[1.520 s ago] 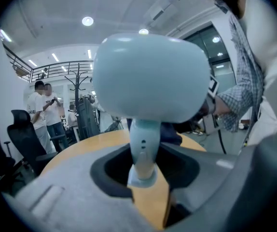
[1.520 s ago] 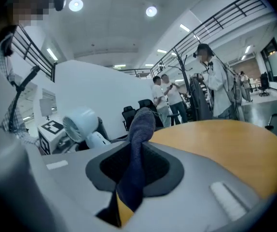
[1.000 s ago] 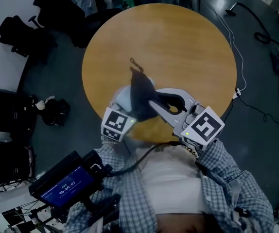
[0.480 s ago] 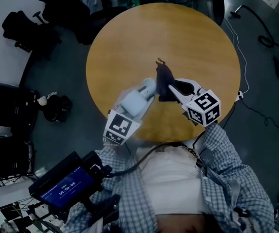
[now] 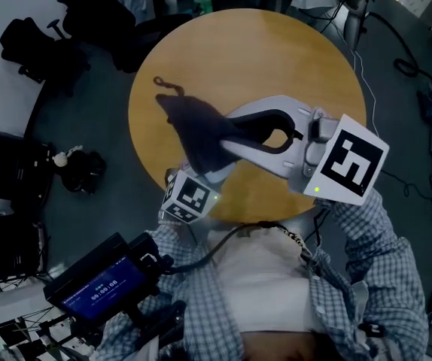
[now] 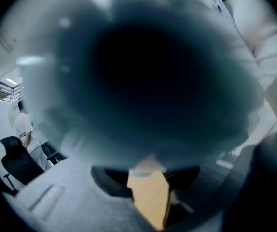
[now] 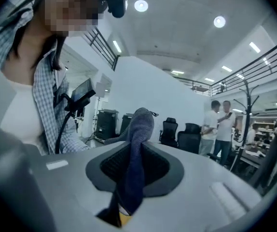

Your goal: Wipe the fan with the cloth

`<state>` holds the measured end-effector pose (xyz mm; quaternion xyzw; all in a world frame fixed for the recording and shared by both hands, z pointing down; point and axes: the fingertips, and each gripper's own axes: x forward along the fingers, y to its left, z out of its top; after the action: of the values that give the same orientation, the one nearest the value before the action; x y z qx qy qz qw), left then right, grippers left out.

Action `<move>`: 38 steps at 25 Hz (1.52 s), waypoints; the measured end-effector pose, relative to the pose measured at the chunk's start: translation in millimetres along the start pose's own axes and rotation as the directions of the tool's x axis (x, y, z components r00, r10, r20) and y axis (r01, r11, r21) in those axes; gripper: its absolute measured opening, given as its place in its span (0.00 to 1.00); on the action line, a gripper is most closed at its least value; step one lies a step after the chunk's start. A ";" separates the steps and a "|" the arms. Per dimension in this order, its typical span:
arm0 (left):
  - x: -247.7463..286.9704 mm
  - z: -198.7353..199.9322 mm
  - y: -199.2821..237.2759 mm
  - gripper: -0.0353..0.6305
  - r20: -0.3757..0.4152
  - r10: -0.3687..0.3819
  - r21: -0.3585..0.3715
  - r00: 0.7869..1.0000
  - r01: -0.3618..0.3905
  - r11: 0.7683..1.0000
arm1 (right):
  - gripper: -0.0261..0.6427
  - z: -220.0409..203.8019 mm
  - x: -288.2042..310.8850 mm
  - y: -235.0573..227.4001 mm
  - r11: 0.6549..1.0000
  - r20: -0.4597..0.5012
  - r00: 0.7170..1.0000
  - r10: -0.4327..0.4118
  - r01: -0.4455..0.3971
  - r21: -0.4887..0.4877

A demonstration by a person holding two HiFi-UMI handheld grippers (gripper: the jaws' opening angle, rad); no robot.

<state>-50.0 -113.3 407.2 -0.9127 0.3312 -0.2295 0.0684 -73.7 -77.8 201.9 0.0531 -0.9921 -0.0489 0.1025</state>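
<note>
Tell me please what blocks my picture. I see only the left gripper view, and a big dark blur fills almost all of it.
Observer: In the head view a dark cloth hangs over the front of the left claw.
Operator: What holds this cloth?
Observer: The right claw is shut on it. The cloth stands up between its pads.
Operator: And what is under the two claws?
Observer: A round wooden table. Both claws are over its near edge, close to the person's body.
</note>
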 end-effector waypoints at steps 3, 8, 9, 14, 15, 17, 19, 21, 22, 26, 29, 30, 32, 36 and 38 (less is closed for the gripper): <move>2.0 2.5 -4.5 0.27 -0.003 -0.004 0.038 1.000 0.004 0.999 | 0.14 -26.3 29.4 4.4 0.996 -0.139 0.988 0.072 -0.078 -0.036; -0.9 3.8 -10.2 0.27 0.005 -0.011 0.085 1.000 0.010 0.996 | 0.14 -96.5 57.3 -35.0 0.998 -0.310 0.951 0.021 -0.038 -0.049; -2.5 5.0 -10.9 0.27 0.013 -0.011 0.085 1.000 0.010 0.996 | 0.14 -111.9 59.6 -42.4 0.998 -0.347 0.938 0.001 -0.023 -0.058; -4.8 8.7 -7.6 0.27 0.032 0.005 0.064 0.999 -0.007 0.998 | 0.14 -170.8 59.7 -69.6 0.995 -0.439 0.894 -0.089 0.059 -0.081; -4.8 6.7 -6.8 0.27 0.030 0.009 0.052 1.000 -0.011 0.999 | 0.14 -177.9 56.9 -74.5 0.994 -0.440 0.892 -0.108 0.085 -0.073; -7.4 0.1 -5.7 0.27 0.025 0.021 0.022 0.999 -0.022 1.000 | 0.14 -188.1 48.6 -79.8 0.990 -0.435 0.889 -0.139 0.136 -0.039; -12.0 -6.8 -5.0 0.27 0.021 0.033 -0.011 0.999 -0.033 0.999 | 0.14 -197.5 38.6 -79.3 0.983 -0.438 0.884 -0.163 0.182 0.001; -14.6 -13.1 -5.9 0.27 0.017 0.038 -0.038 0.999 -0.038 0.999 | 0.14 -208.5 26.8 -74.5 0.975 -0.448 0.876 -0.180 0.220 0.038; -14.4 -17.0 -7.3 0.27 0.011 0.037 -0.046 0.999 -0.037 0.998 | 0.14 -214.5 20.2 -71.7 0.969 -0.451 0.873 -0.188 0.238 0.058; -5.8 -37.4 -15.5 0.27 -0.026 0.015 -0.076 1.000 -0.017 0.997 | 0.14 -245.5 -5.0 -64.7 0.933 -0.453 0.865 -0.216 0.320 0.166; 4.6 -55.5 -21.2 0.27 -0.057 -0.021 -0.106 0.998 0.015 0.994 | 0.14 -272.0 -14.4 -54.7 0.892 -0.473 0.854 -0.215 0.369 0.261; 6.8 -61.3 -23.6 0.27 -0.067 -0.037 -0.116 0.997 0.029 0.993 | 0.14 -280.6 -16.0 -49.4 0.880 -0.484 0.850 -0.210 0.380 0.286; 10.1 -72.7 -29.8 0.27 -0.088 -0.069 -0.140 0.994 0.056 0.988 | 0.14 -298.1 -18.9 -39.1 0.858 -0.509 0.837 -0.202 0.402 0.321; 25.6 -98.5 -43.8 0.27 -0.141 -0.125 -0.179 0.982 0.099 0.979 | 0.14 -335.9 -27.0 -27.2 0.818 -0.541 0.821 -0.183 0.433 0.380; 34.7 -110.2 -47.7 0.27 -0.172 -0.149 -0.197 0.974 0.114 0.974 | 0.14 -351.4 -29.2 -23.3 0.802 -0.551 0.817 -0.167 0.438 0.405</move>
<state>-50.4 -95.5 530.9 -0.9097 0.2947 -0.2858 -0.0635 30.2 -127.7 536.0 0.2524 -0.8861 0.2169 0.3226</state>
